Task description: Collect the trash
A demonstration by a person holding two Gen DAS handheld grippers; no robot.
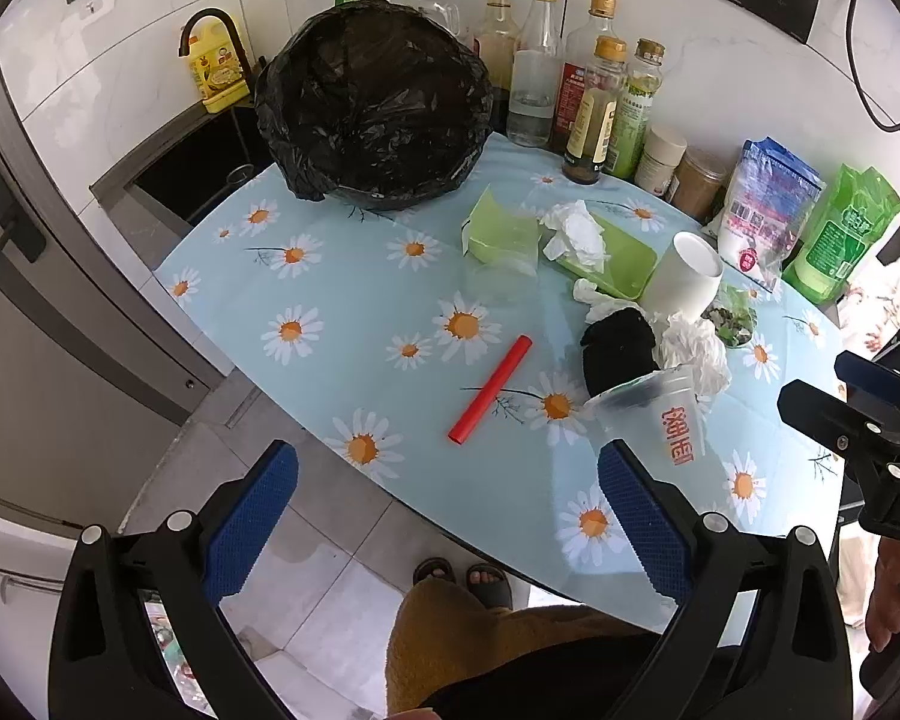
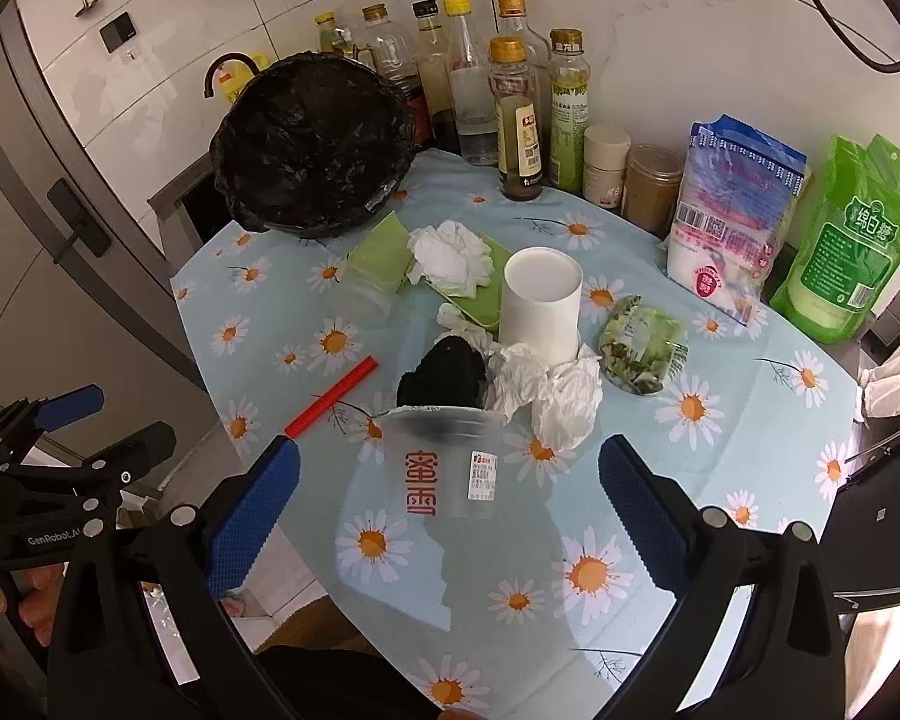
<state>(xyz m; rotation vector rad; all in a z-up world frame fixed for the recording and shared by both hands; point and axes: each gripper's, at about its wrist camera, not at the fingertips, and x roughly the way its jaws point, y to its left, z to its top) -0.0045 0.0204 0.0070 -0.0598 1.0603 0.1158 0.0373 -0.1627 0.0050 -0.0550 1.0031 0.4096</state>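
Both grippers, left (image 1: 447,516) and right (image 2: 449,516), are hovering spread and empty near the table's edge. The right is lining up on the clear plastic cup (image 2: 441,462); the bag-lined bin (image 2: 312,144) is waiting far left.

The clear plastic cup (image 2: 441,465) bore red "蜜雪", the green pouch (image 2: 852,246) read "绵白糖", and the left gripper (image 2: 60,450) carried "GenRobot.AI".

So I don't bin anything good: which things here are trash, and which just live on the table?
Trash job: red straw, clear plastic cup, crumpled tissues, bin with black bag.

Likely just there: sauce bottles, sugar bags, spice jars.
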